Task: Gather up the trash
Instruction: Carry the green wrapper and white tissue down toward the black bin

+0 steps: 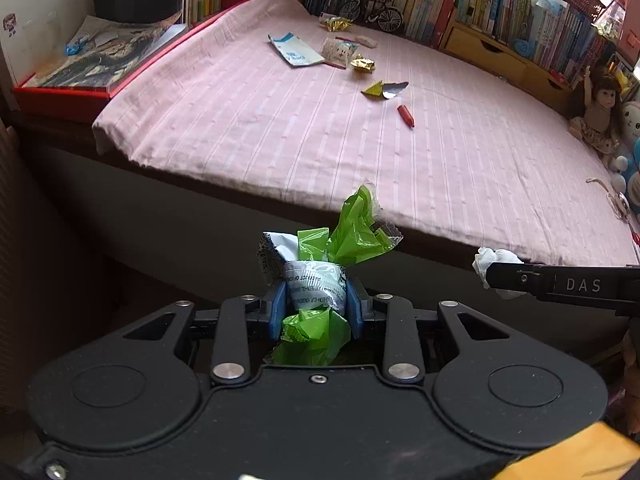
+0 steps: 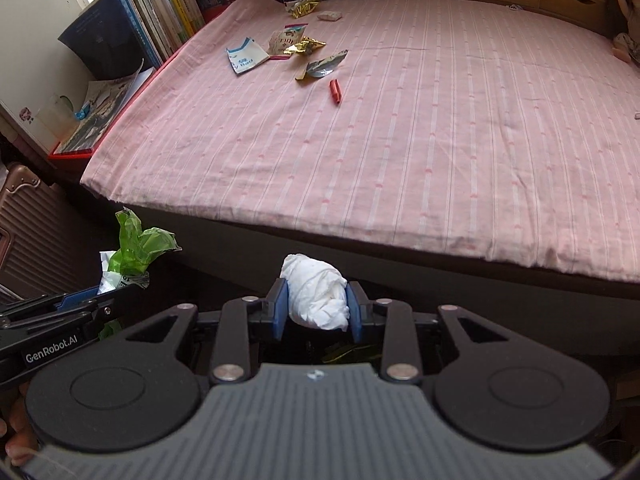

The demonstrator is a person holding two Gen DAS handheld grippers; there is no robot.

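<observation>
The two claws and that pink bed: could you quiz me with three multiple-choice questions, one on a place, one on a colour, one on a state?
1. Where does the red crayon lie?
A. on the bed
B. on the suitcase
C. in a drawer

2. What colour is the wrapper in the left claw?
A. gold
B. green and white
C. red

3. The right claw is:
A. wide open, empty
B. shut on a white tissue wad
C. shut on a book

Answers: A, it rests on the pink sheet; B, green plastic with white printed film; B, both pads press the wad.
</observation>
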